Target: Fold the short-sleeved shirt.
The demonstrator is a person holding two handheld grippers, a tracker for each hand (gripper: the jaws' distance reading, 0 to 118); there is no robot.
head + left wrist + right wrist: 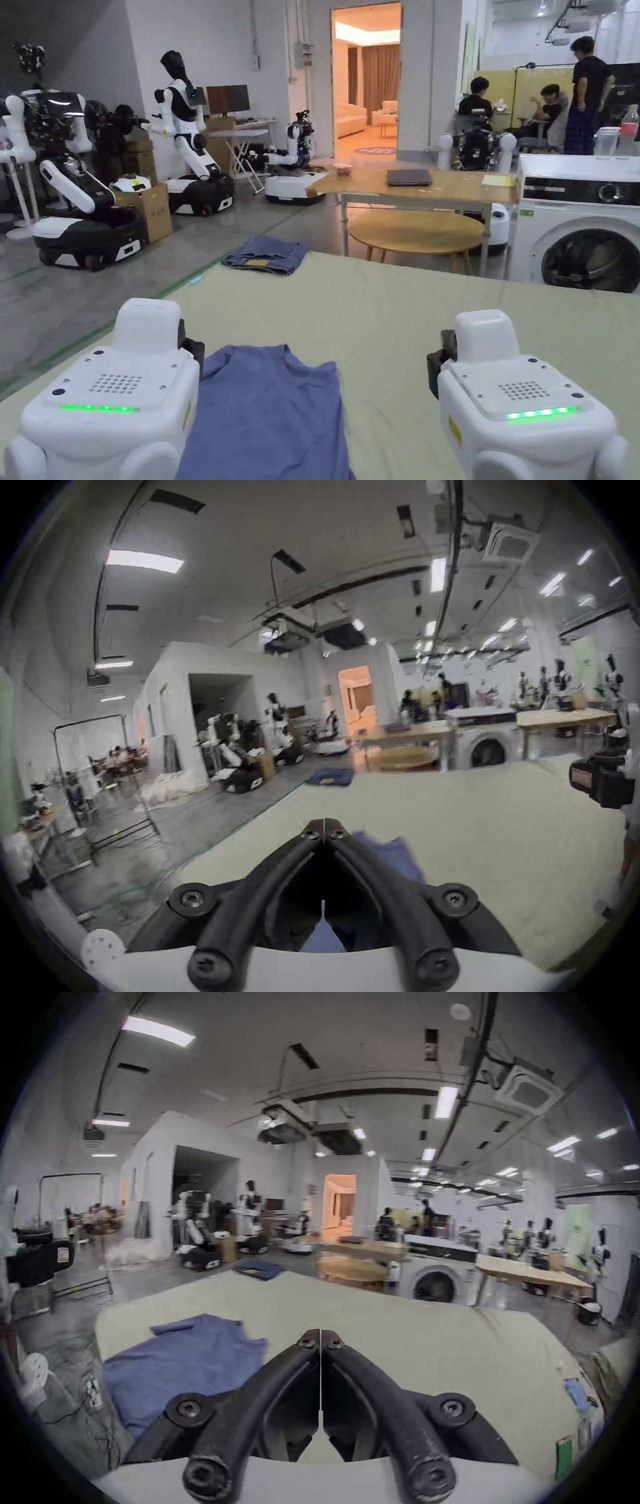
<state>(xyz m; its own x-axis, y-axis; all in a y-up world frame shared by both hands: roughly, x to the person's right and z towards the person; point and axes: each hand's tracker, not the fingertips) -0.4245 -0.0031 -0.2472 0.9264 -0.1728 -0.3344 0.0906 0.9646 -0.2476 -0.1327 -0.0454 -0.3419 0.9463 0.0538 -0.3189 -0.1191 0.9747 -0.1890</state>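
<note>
Head view: we saw the left gripper (187,342) and the right gripper (437,369) low in the frame, over a pale green table (387,312). Their white housings hid the jaw tips from this camera. A blue short-sleeved shirt (269,412) lay crumpled on the table between them, touching the left housing and apart from the right one. A folded denim garment (265,255) sat at the table's far edge. Beyond it stood a washing machine (578,219); its drum looked dark and we could not tell its contents. A cardboard box (147,209) on the floor carried a white object on top.

Left gripper view: we noted the left gripper (323,826) with jaws pressed together at the tips, nothing between them. The shirt (391,854) lay just right of the jaws.

Right gripper view: the right gripper (320,1335) had its jaws clenched on nothing, over bare table. The shirt (187,1362) lay to its left.
</note>
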